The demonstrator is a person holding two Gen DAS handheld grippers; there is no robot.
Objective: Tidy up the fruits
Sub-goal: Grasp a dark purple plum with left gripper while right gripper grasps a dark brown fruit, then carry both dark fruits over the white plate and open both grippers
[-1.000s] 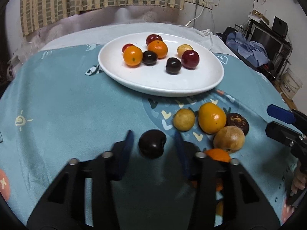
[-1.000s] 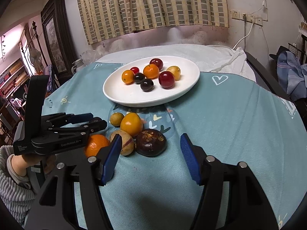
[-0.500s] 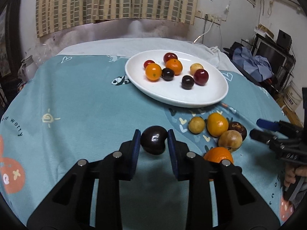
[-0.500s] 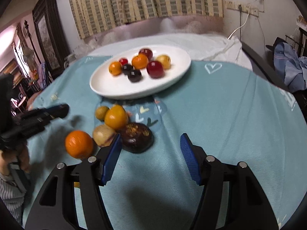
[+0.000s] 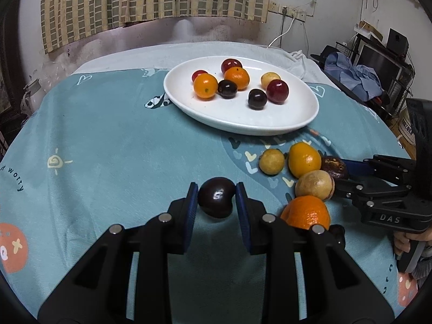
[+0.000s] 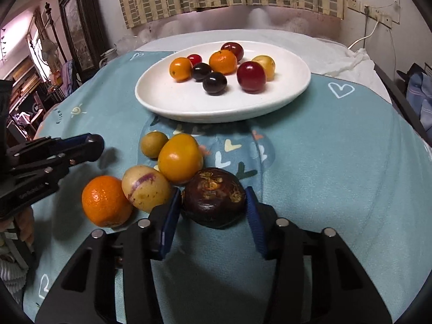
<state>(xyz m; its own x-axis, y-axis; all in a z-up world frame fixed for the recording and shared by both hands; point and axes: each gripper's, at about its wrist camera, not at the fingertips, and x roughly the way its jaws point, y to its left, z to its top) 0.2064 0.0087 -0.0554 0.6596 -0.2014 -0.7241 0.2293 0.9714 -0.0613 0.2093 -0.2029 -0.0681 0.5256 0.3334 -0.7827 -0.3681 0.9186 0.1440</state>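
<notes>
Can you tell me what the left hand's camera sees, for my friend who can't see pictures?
The left gripper is pinching a dark shiny fruit above a teal tablecloth. Behind it, a white plate holds eight small fruits, and more fruit sits on the cloth at right, near the right gripper.

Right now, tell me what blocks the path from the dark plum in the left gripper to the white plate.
Nothing visible does. The left hand-held gripper grips the dark plum, and only bare teal tablecloth lies between it and the white plate. The loose fruit sits off to the right.
</notes>
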